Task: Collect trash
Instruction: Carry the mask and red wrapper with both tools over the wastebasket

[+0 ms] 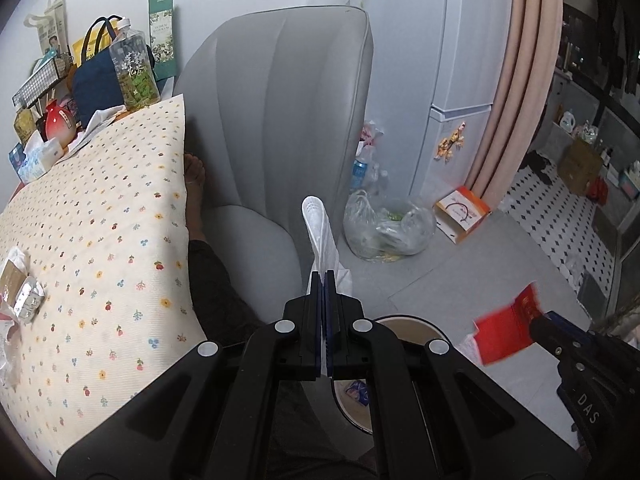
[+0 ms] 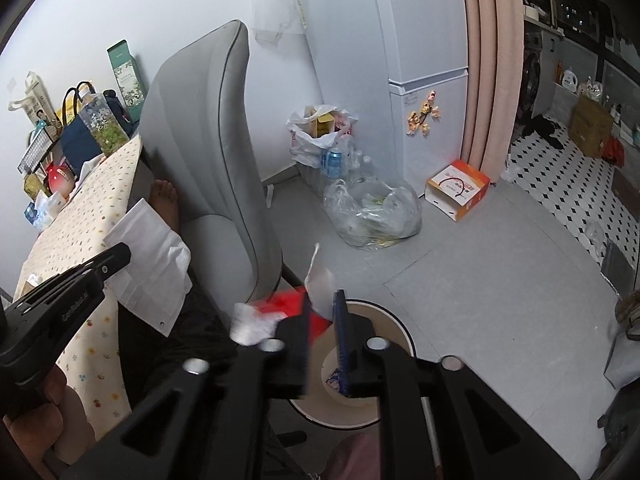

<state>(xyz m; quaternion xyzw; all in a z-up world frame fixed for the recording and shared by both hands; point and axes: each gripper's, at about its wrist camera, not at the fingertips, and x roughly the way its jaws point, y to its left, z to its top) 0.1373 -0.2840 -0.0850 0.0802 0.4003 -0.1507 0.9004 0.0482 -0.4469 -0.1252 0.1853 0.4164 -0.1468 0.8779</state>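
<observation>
My left gripper [image 1: 325,280] is shut on a white paper slip [image 1: 320,232], which sticks up past its tips; the right wrist view shows the same slip [image 2: 148,256] beside the chair. My right gripper [image 2: 323,300] has its jaws apart. A blurred red and white wrapper [image 2: 288,304] lies against its left finger, above a round dark-rimmed trash bin [image 2: 400,328]. In the left wrist view the red wrapper [image 1: 508,332] sits at the right gripper's [image 1: 536,320] tip, right of the bin [image 1: 404,318]. A blue and white scrap [image 2: 334,378] lies inside the bin.
A grey chair [image 1: 280,120] stands ahead beside a table with a floral cloth [image 1: 100,240] holding wrappers [image 1: 24,296]. A person's leg and bare foot [image 1: 196,184] lie between them. On the floor are a clear plastic bag [image 2: 372,212], an orange box [image 2: 458,188] and a fridge [image 2: 428,80].
</observation>
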